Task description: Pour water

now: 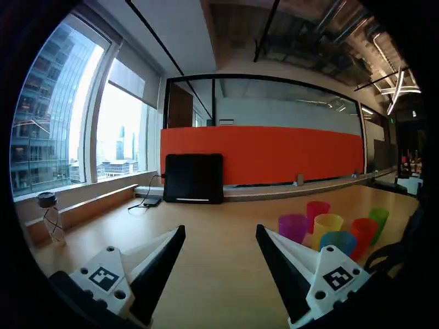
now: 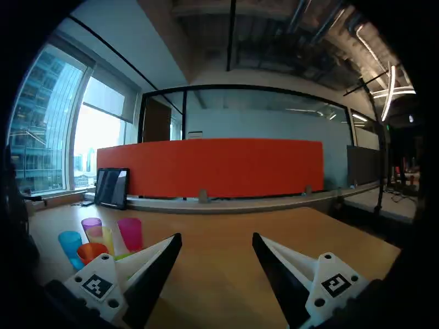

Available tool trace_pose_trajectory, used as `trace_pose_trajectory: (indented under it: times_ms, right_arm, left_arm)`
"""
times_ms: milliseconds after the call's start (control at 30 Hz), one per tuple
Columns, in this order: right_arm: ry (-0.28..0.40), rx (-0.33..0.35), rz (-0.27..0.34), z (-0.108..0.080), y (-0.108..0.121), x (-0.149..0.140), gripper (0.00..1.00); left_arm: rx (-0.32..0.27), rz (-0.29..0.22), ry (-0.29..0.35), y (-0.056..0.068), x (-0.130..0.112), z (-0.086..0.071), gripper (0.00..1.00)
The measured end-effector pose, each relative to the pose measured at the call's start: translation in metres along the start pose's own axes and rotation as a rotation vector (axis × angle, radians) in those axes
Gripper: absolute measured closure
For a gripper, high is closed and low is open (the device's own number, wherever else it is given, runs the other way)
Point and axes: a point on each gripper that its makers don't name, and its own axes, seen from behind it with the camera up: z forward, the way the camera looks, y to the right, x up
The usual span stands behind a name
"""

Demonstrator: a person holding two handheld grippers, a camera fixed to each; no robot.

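Observation:
Several coloured plastic cups stand together on the wooden table. In the left gripper view they sit at the right: purple [image 1: 293, 226], pink [image 1: 317, 209], yellow [image 1: 327, 225], blue [image 1: 338, 241], orange [image 1: 364, 231] and green [image 1: 378, 217]. My left gripper [image 1: 219, 248] is open above the table, to the left of the cups, holding nothing. In the right gripper view the same cluster lies at the left: blue [image 2: 70, 243], purple [image 2: 91, 224], pink [image 2: 130, 232], orange [image 2: 91, 252]. My right gripper [image 2: 216, 252] is open and holds nothing, with the cups beside its left finger.
A dark monitor [image 1: 193, 178] leans at the table's far edge before an orange partition [image 1: 263, 153]. A cable and adapter [image 1: 149, 202] lie beside it. A small dark-capped glass object [image 1: 49, 216] stands on the window sill. Bare tabletop [image 2: 230, 230] stretches ahead.

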Motion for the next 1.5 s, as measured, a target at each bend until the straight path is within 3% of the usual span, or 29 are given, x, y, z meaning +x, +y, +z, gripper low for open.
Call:
trace_pose_trajectory:
  times_ms: [467, 700, 1100, 1300, 1500]
  right_arm:
    - [-0.039, 0.046, -0.024, 0.015, -0.003, 0.051, 0.00]
    - [-0.045, 0.064, -0.035, 0.024, -0.002, 0.088, 0.00]
    - [-0.045, 0.103, -0.040, 0.036, -0.006, 0.149, 0.00]
    - [-0.039, 0.116, -0.043, 0.039, -0.006, 0.173, 0.00]
    - [-0.055, 0.154, -0.043, 0.036, -0.012, 0.173, 0.00]
  left_arm:
    - [-0.045, 0.032, -0.015, -0.003, 0.059, 0.012, 0.05]
    - [-0.067, 0.030, 0.004, -0.008, 0.104, 0.019, 0.05]
    - [-0.094, 0.037, -0.014, -0.014, 0.158, 0.030, 0.05]
    - [-0.115, 0.040, -0.017, -0.013, 0.182, 0.034, 0.05]
    - [-0.182, 0.042, -0.009, 0.003, 0.195, 0.034, 0.05]
